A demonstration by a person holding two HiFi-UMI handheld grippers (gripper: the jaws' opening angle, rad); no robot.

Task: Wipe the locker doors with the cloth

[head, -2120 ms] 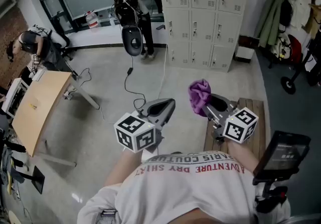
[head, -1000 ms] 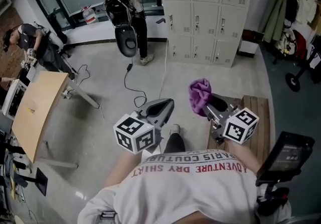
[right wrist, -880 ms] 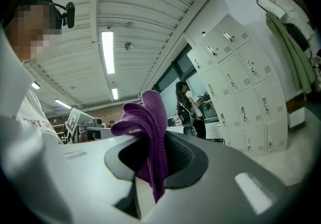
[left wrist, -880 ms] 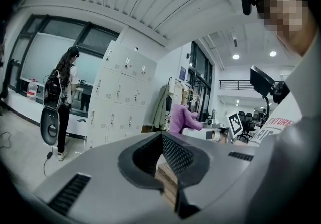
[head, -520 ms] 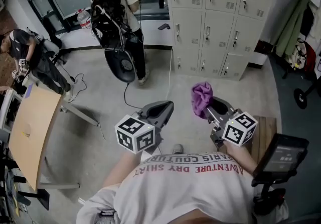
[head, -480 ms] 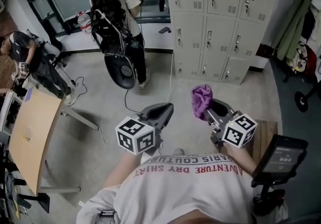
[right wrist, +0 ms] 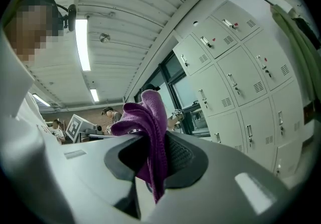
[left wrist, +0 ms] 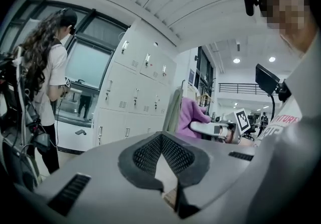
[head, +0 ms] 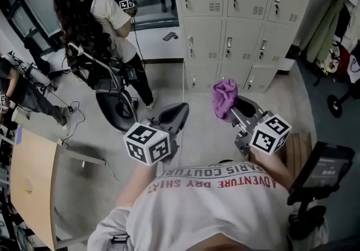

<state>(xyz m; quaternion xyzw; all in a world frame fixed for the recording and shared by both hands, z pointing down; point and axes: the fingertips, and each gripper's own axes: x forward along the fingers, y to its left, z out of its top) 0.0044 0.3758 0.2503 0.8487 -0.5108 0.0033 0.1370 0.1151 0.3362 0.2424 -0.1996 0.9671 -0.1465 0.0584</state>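
Cloth [head: 224, 95] pinched in right claw [head: 234, 105], lockers [head: 243, 23] ahead of it.
Left claw [head: 180, 112] pressed together, empty; person [head: 94, 22] stands ahead-left of it; grey floor [head: 203, 133] lies between both claws and the lockers.

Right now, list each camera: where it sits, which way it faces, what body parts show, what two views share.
Head view: on the person's head, facing steeply down at floor and lockers; shows shirt, left tool, and right tool gripping the purple cloth.
Left gripper view: on the left tool, facing along its closed jaws toward the lockers; shirt at right.
Right gripper view: on the right tool, tilted up past the cloth at lockers and ceiling; shirt at left.
Shared: head and left gripper views both show the long-haired bystander.
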